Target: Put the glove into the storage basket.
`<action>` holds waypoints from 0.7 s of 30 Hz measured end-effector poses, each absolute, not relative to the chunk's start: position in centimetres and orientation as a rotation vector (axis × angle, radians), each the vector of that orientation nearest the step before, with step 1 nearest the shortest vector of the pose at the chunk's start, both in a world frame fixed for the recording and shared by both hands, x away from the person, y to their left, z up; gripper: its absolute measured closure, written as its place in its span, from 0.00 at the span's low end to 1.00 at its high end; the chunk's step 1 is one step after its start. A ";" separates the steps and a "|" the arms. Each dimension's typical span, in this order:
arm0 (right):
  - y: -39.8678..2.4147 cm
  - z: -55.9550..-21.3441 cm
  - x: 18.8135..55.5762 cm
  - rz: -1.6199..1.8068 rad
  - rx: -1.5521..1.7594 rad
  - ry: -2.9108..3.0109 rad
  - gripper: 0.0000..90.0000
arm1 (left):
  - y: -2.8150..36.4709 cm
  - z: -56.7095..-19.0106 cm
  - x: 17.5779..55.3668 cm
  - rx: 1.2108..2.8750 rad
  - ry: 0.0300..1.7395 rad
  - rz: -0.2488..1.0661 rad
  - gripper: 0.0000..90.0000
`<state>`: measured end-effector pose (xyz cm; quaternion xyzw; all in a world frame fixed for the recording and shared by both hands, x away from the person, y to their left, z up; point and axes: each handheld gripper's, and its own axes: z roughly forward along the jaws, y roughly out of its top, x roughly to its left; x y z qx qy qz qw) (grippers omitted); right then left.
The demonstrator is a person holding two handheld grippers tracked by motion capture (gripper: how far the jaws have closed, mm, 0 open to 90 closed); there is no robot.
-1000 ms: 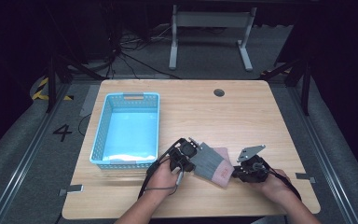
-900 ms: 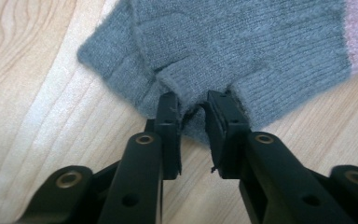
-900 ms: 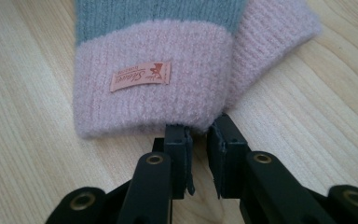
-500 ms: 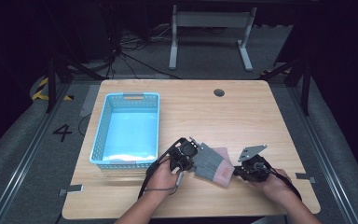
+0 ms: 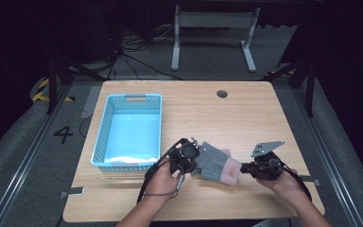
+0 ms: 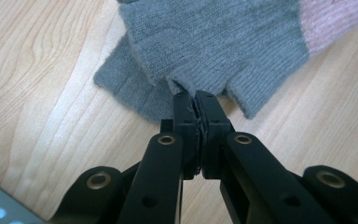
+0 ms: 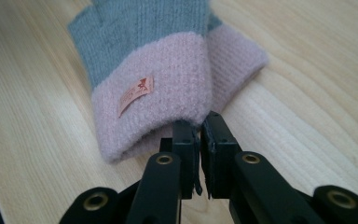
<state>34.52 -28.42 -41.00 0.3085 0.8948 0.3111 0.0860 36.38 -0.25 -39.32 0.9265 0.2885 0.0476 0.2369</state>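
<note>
Glove [image 5: 216, 163] stretches left to right on the near counter [image 5: 246, 118] between my hands, my left claw [image 6: 196, 100] clamped on its grey finger end and my right claw [image 7: 199, 128] clamped on its pink cuff [image 7: 168, 93], basket [image 5: 128, 130] lying left.

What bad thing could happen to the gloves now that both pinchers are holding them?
1. The left gripper pinches only a thin edge of the grey glove, so the knit might slip out.
2. The right gripper nips just the rim of the pink cuff; a second glove lies underneath and could drop away if only one layer is caught.
3. Pulling the two grippers apart could stretch the wool.
</note>
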 end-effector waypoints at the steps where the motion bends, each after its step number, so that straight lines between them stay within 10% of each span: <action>1: -28.5 -40.8 34.6 0.936 0.917 2.660 0.94 | -0.2 -39.2 36.3 2.536 0.794 0.135 0.98; 21: -27.6 -39.1 36.9 0.978 0.880 2.587 0.95 | 0.6 -38.3 34.1 2.524 0.808 0.132 0.98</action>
